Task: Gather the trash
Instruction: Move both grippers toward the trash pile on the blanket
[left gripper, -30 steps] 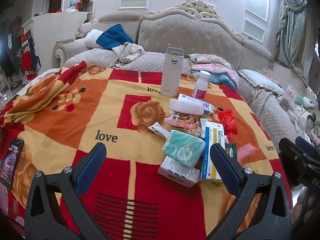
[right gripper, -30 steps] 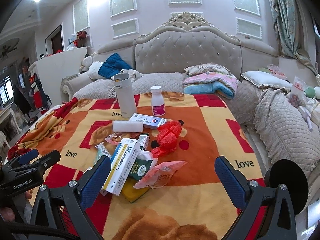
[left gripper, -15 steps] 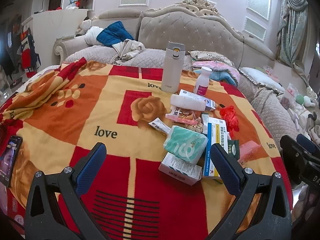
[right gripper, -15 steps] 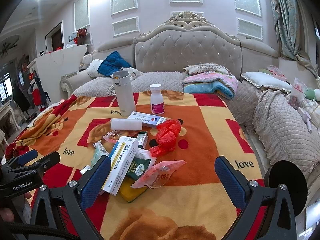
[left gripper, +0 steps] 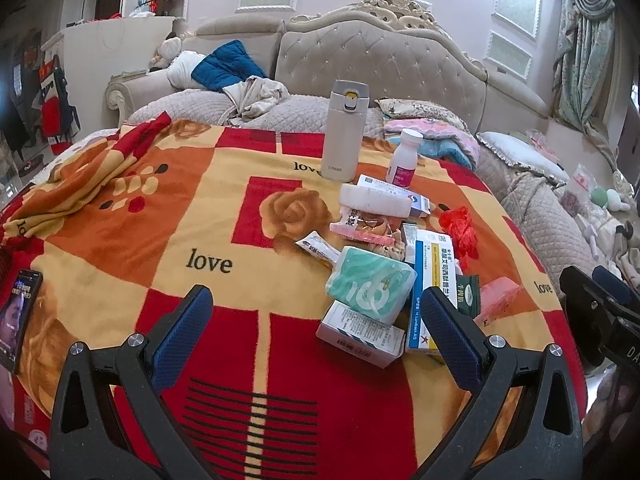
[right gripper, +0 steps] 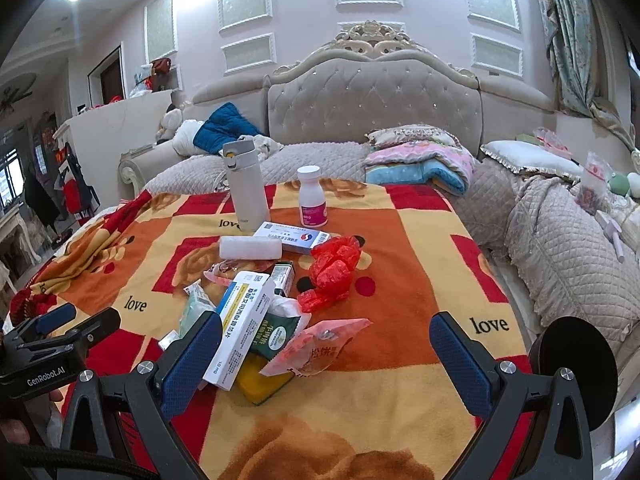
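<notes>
Left to right, compared with a second ago:

- Phone (left gripper: 18,320): lying at the blanket's (left gripper: 120,208) left edge, unchanged.
- Left tool (left gripper: 316,316): released, empty, now easing slightly nearer the pile; the view is closing in.
- Trash pile: sitting unmoved mid-blanket, comprising teal tissue pack (left gripper: 370,286), white box (left gripper: 360,336) beneath it, blue-striped carton (right gripper: 240,332), pink wrapper (right gripper: 320,346), red bag (right gripper: 332,268).
- Flask (left gripper: 345,130) and pill bottle (right gripper: 313,196): standing behind the pile.
- Right tool (right gripper: 326,340): released, empty, likewise creeping forward.

Judgement: approach only; nothing is collected yet.
</notes>
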`<state>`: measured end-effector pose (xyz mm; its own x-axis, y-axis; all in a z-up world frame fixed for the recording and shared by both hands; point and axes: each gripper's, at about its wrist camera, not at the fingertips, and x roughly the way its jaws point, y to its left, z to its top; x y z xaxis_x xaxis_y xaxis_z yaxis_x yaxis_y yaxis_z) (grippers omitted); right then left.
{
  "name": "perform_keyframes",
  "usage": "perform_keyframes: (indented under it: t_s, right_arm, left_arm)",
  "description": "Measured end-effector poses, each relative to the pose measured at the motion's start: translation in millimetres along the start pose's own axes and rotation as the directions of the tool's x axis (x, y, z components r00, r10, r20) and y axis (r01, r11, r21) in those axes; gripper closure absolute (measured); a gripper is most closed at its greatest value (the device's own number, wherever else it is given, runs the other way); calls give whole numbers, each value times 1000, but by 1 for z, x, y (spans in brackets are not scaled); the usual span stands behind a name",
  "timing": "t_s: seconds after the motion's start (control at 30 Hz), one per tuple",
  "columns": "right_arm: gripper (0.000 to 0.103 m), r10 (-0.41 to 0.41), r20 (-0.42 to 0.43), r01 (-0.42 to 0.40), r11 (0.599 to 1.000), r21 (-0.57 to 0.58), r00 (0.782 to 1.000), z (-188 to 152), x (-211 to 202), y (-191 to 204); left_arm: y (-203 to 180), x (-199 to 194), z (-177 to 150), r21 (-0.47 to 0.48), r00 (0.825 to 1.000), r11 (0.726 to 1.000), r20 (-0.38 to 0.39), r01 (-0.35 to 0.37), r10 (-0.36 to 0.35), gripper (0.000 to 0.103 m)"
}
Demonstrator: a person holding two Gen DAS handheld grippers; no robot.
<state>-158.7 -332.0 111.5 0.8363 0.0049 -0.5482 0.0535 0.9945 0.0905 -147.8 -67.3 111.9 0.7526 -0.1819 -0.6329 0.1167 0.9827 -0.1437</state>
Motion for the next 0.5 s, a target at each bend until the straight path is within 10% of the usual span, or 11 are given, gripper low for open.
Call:
perform_keyframes:
  t_s: [0.5]
  right_arm:
    - [0, -1, -28, 0, 1000, -22, 1000, -2, 5, 2]
  left_arm:
    - [-1, 3, -6, 2, 1000, 1000, -6, 2, -2, 0]
